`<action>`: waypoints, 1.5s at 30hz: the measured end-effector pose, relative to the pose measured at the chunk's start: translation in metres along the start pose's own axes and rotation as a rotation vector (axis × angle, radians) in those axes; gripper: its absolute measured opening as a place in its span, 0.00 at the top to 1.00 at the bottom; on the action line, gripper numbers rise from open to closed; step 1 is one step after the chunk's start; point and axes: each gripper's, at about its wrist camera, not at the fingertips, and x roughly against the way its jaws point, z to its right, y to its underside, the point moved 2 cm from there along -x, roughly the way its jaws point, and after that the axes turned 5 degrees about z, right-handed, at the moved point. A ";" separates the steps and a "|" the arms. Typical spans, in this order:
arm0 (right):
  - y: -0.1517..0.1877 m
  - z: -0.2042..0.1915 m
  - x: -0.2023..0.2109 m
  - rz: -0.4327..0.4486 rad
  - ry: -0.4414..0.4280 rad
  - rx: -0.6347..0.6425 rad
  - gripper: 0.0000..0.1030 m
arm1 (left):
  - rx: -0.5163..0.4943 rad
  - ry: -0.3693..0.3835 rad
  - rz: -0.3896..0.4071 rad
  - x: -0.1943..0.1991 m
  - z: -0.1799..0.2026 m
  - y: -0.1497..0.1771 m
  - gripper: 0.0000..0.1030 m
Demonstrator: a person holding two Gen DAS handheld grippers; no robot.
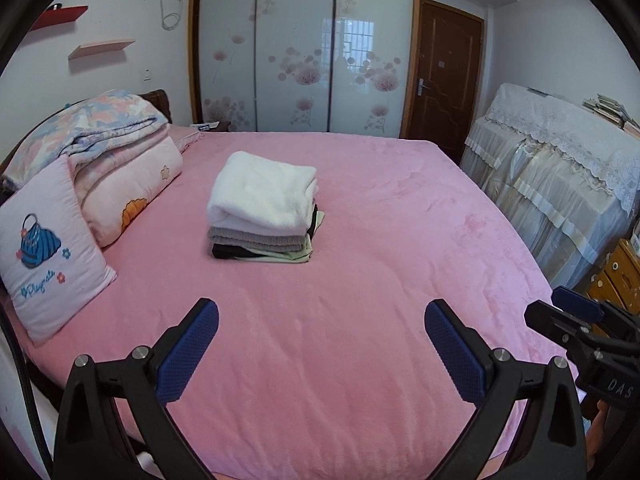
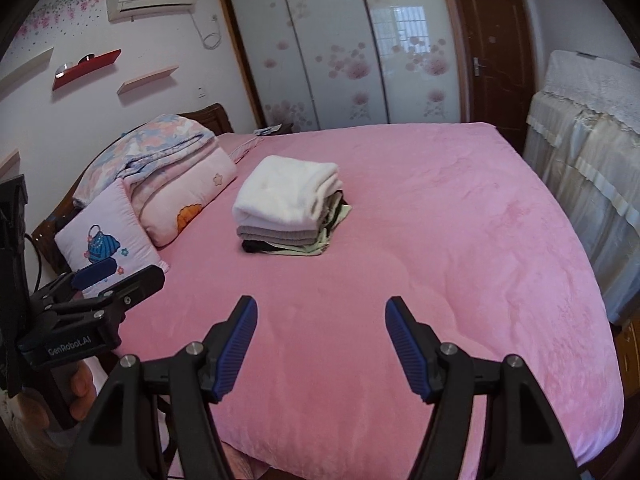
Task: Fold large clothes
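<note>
A stack of folded clothes (image 1: 262, 208) sits in the middle of the pink bed (image 1: 360, 280), with a fluffy white garment (image 1: 264, 192) on top, grey, black and pale green pieces beneath. It also shows in the right wrist view (image 2: 288, 208). My left gripper (image 1: 320, 316) is open and empty above the bed's near edge. My right gripper (image 2: 320, 312) is open and empty too, beside it. Each gripper shows at the edge of the other's view: the right one (image 1: 576, 312), the left one (image 2: 116, 280).
Folded quilts (image 1: 104, 136) and a pink cushion (image 1: 44, 252) lie at the headboard on the left. A lace-covered piece of furniture (image 1: 560, 184) stands right of the bed. A sliding wardrobe (image 1: 304, 48) and a brown door (image 1: 444, 76) are behind.
</note>
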 end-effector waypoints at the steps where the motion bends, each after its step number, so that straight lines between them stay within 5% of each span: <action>1: 0.008 0.001 0.003 0.008 0.022 0.009 0.35 | 0.002 -0.003 -0.011 0.002 0.004 0.008 0.01; 12: 0.052 0.009 -0.001 0.004 0.098 0.005 0.35 | -0.039 -0.043 -0.045 -0.010 0.036 0.048 0.01; 45: 0.066 0.014 -0.008 -0.005 0.124 0.007 0.34 | -0.012 -0.040 -0.134 -0.028 0.041 0.076 0.01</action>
